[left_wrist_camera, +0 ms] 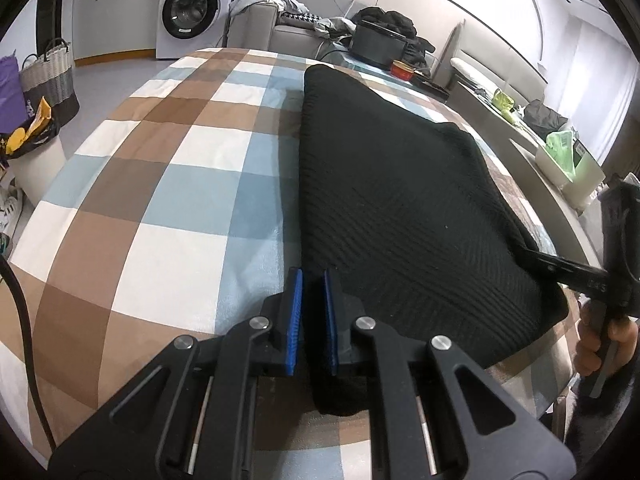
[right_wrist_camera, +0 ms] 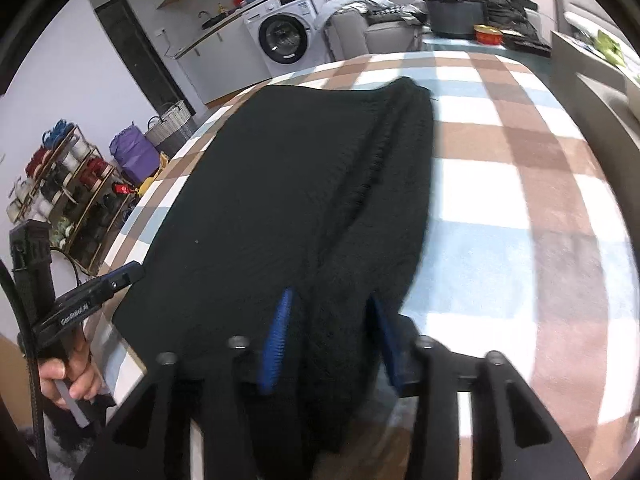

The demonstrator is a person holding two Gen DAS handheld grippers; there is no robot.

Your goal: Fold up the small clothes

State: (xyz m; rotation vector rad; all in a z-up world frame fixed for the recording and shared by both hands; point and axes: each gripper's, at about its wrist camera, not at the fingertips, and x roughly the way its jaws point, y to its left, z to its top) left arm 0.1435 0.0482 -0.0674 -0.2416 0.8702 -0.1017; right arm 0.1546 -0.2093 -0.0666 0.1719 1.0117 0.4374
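your left gripper [left_wrist_camera: 310,320] is pinching the near-left corner of the black knit garment [left_wrist_camera: 392,200], blue pads [left_wrist_camera: 294,316] nearly together with a strip of cloth between them. your right gripper [right_wrist_camera: 326,340] sits over the garment's near-right edge, pads [right_wrist_camera: 276,344] set wider with a thick bunch of knit between them; looks like a grip, though the frame is blurred.

the garment lies flat on the checked tablecloth [left_wrist_camera: 160,184], running away from you. its long side edge looks already folded in, seen as a ridge in the right view.

judgement: ribbed knit, soft and limp, moderately heavy for its size, will sag and stretch. not slippery. keep hold at the near corners, through all layers.

beyond the garment's far end: a dark pot [left_wrist_camera: 376,46], a red tin [left_wrist_camera: 402,69]. further back, a washing machine [left_wrist_camera: 194,10].
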